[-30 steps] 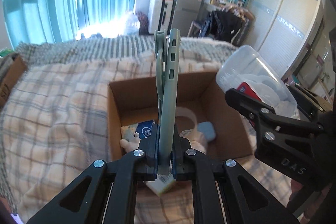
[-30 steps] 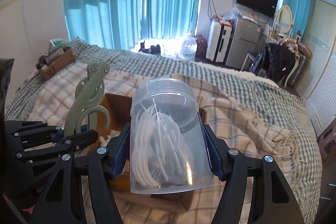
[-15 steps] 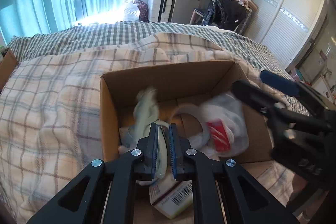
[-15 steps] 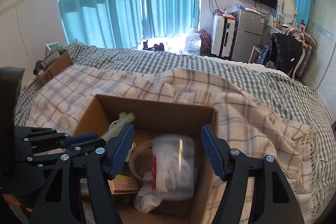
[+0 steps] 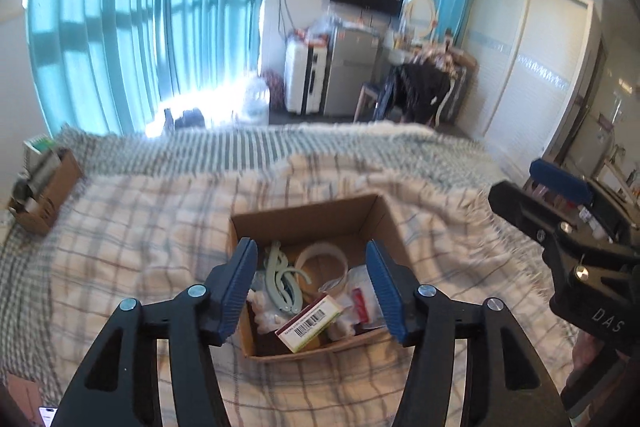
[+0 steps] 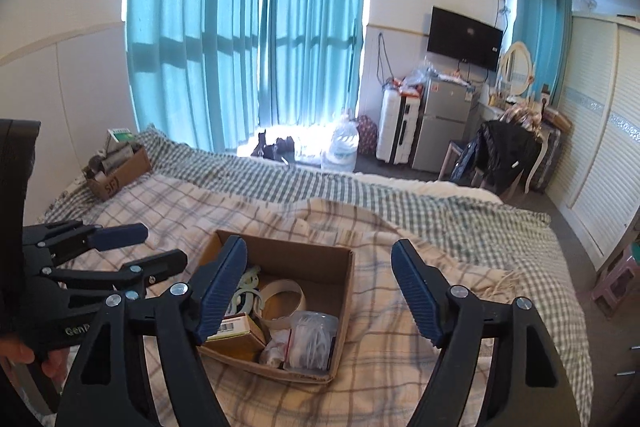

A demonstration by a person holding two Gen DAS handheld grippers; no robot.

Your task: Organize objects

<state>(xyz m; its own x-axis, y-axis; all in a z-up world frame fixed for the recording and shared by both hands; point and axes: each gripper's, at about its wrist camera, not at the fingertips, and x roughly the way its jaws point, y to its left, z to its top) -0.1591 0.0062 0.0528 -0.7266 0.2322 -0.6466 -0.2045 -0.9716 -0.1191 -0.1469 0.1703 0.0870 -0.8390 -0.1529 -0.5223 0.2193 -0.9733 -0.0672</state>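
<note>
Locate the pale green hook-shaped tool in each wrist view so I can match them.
Left wrist: pale green tool lies in the cardboard box's left half.
Right wrist: tool lies at the box's left, partly behind the right gripper's finger.
Shared landmark: the tape ring beside it.

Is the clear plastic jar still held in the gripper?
No, the clear plastic jar lies inside the cardboard box, and the right gripper is open and holds nothing.

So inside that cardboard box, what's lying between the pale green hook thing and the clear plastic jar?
A loop of beige tape lies between the green hook and the clear jar, shown in the right wrist view.
</note>
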